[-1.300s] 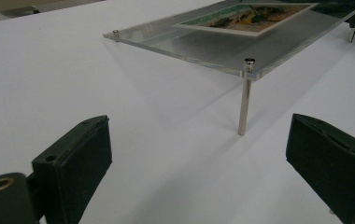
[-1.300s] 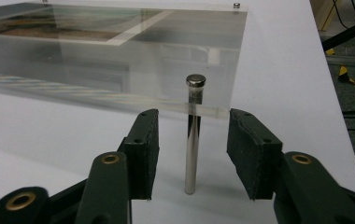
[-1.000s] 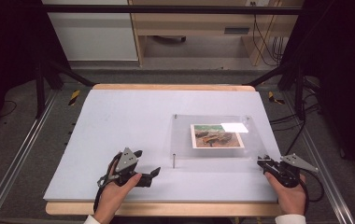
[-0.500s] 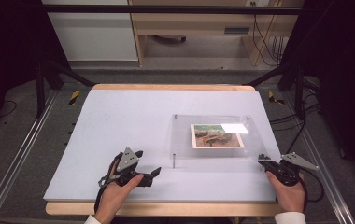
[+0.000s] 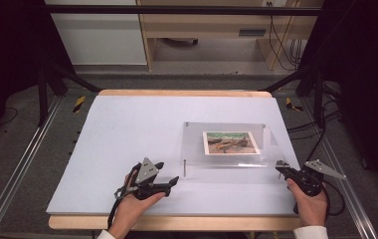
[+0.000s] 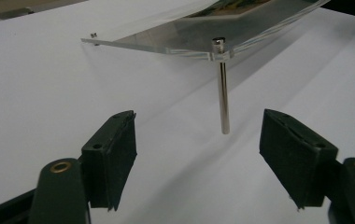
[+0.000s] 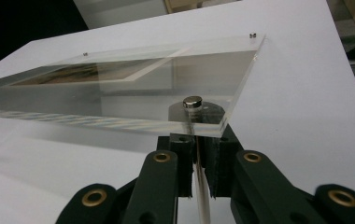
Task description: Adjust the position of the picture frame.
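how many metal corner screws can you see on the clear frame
4, one per corner: near left, on a leg; far left; far right; near right, above the right claw. More legs may be hidden.

Clear frame (image 5: 227,144), perhaps brown-green picture (image 5: 231,142)

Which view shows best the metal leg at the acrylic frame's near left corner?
The left gripper view: the metal leg stands full length, centred between the open left tongs, foot on the white table. The high view shows it as a thin pin. The right gripper view shows another leg, clamped in the right tongs.
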